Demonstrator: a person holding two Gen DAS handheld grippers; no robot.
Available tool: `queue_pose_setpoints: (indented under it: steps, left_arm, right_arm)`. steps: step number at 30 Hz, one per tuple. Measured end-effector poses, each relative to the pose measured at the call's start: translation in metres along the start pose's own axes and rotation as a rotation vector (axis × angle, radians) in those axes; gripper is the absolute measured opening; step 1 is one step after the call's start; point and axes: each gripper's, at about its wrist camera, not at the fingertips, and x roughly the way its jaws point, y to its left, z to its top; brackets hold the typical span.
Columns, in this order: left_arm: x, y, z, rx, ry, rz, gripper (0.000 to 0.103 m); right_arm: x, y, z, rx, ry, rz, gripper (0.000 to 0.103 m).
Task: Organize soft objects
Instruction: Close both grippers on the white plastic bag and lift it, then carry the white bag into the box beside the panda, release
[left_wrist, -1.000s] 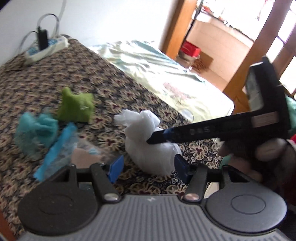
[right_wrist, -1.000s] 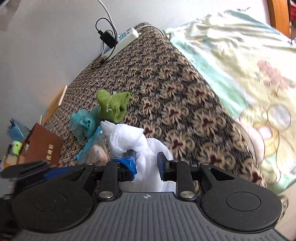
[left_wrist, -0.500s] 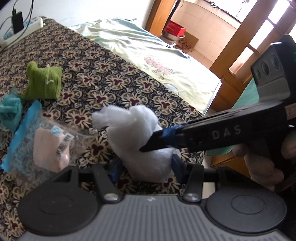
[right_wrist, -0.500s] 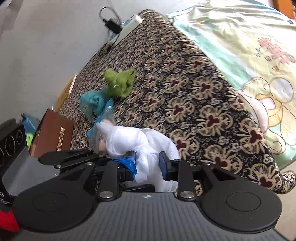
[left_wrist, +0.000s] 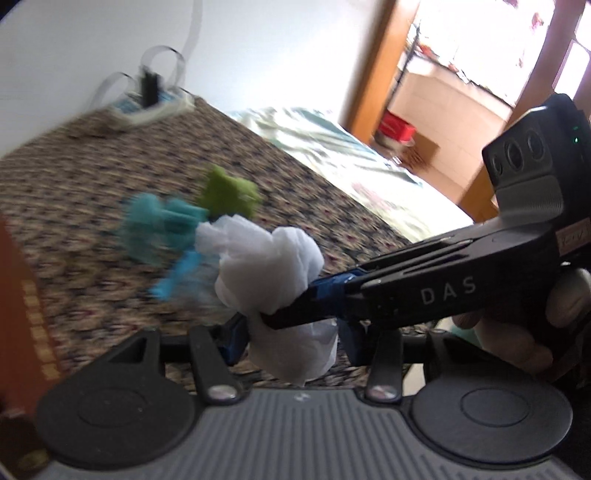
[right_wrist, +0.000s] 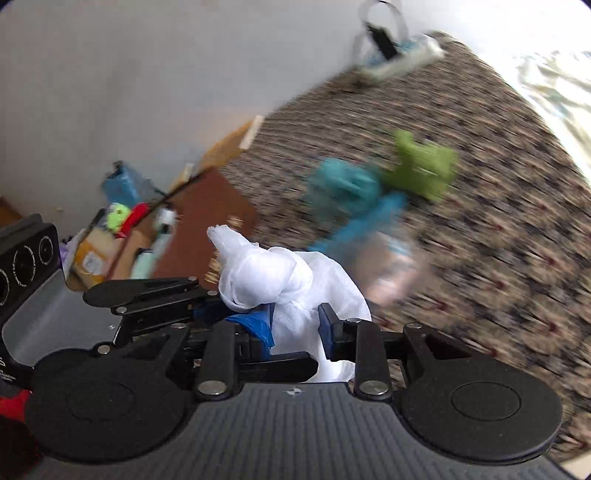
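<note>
Two tools on one white cloth bundle (left_wrist: 273, 291) | left wrist view: your left tool (left_wrist: 291, 341) straddles its lower half, right tool (left_wrist: 266, 319) pinches the waist from 3 o'clock | right wrist view: bundle (right_wrist: 295, 295) upright, tail toward 11 o'clock; light, floppy, so grip the knotted waist.

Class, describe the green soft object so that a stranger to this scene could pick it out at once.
Find the brown floral bedspread and, at its far end, the white power strip. Nearer than that lies a cluster of soft things; the green cloth bundle sits beside a teal bundle, the only green piece.
</note>
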Motion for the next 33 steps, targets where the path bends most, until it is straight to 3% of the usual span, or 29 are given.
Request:
queue_pose_setpoints:
  steps: [9,15,23,29,33]
  left_arm:
    - [-0.104,0.066,-0.017,-0.069,-0.175,0.131,0.045]
    - [-0.151,0.114,-0.033,-0.086,-0.235,0.216,0.045]
    - [-0.155,0.188,-0.065,-0.175,-0.16,0.26,0.046]
    - [-0.132,0.222,-0.079,-0.224,-0.061,0.248,0.047]
    - [-0.127,0.237,-0.084,-0.246,-0.027,0.219,0.053]
  right_arm:
    - [0.051,0.088,0.023,-0.059,-0.085,0.18,0.012]
    - [0.094,0.142,0.033,-0.109,-0.103,0.259,0.013]
    - [0.168,0.19,0.026,-0.163,-0.043,0.221,0.013]
    - [0.204,0.201,0.017,-0.168,0.033,0.111,0.013]
    - [0.214,0.201,0.017,-0.144,0.098,0.056,0.014]
